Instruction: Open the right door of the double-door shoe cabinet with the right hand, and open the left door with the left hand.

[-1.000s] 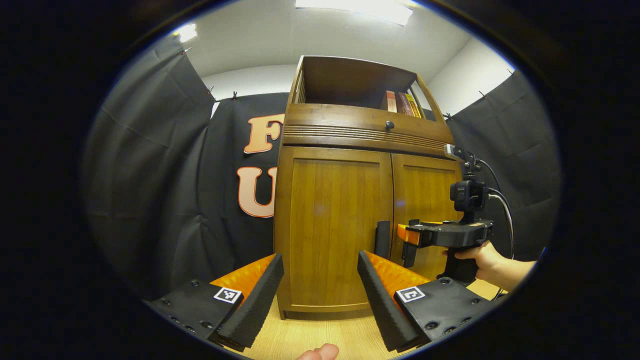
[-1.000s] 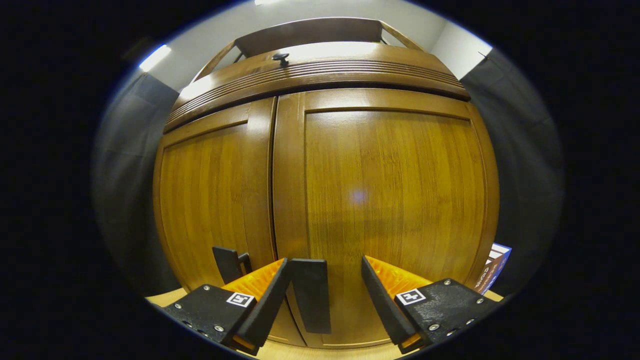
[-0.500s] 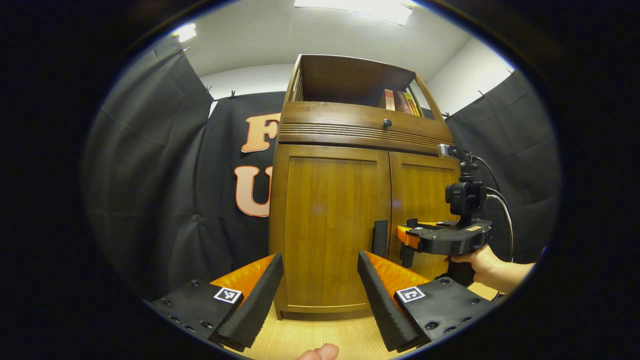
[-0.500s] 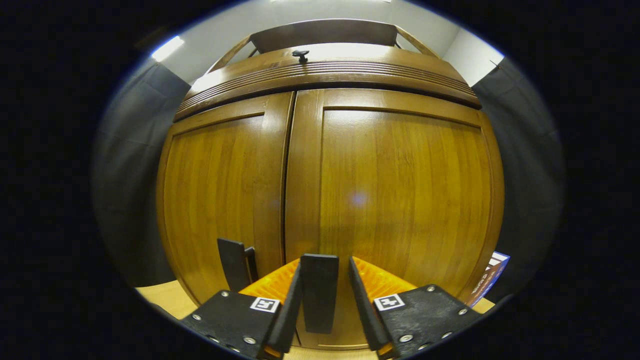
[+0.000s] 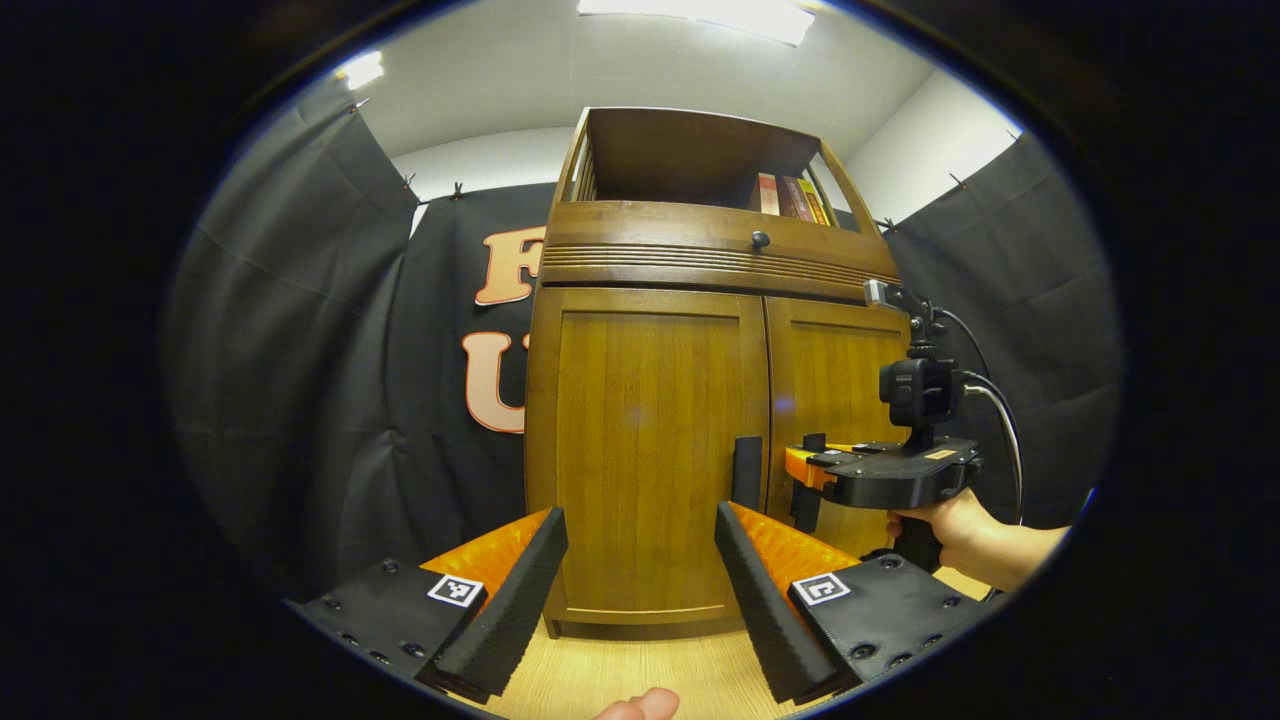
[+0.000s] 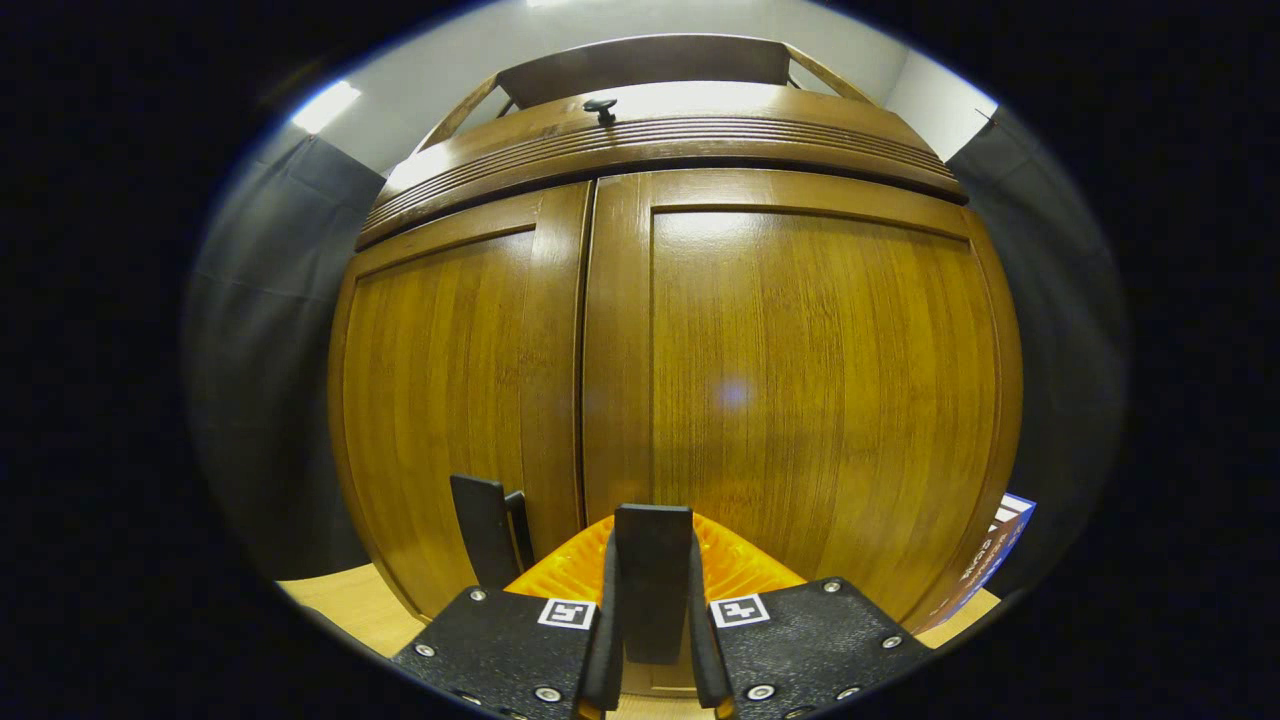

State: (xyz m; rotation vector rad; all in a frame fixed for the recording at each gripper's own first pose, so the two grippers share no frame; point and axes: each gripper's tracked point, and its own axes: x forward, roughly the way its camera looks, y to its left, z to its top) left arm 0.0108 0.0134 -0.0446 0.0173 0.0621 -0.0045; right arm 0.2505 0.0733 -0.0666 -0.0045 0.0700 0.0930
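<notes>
Low in the frame, the right gripper (image 6: 652,600) is clamped on the right door's handle (image 6: 652,560) and could slip off if pulled crookedly, while the left gripper (image 5: 640,560), jaws apart, waits short of the shoe cabinet (image 5: 640,400) at centre.

1. Right handle (image 6: 652,575): lower end hidden between the right gripper (image 6: 650,640) jaws.
2. Left handle (image 6: 482,530): foot cut off behind gripper body.
3. Books (image 5: 785,197) on top shelf: only spines show, too small to tell titles.
4. Fingertip (image 5: 640,705): cropped at bottom edge.
5. Box (image 6: 990,560) beside cabinet (image 6: 800,400): mostly hidden behind it.
</notes>
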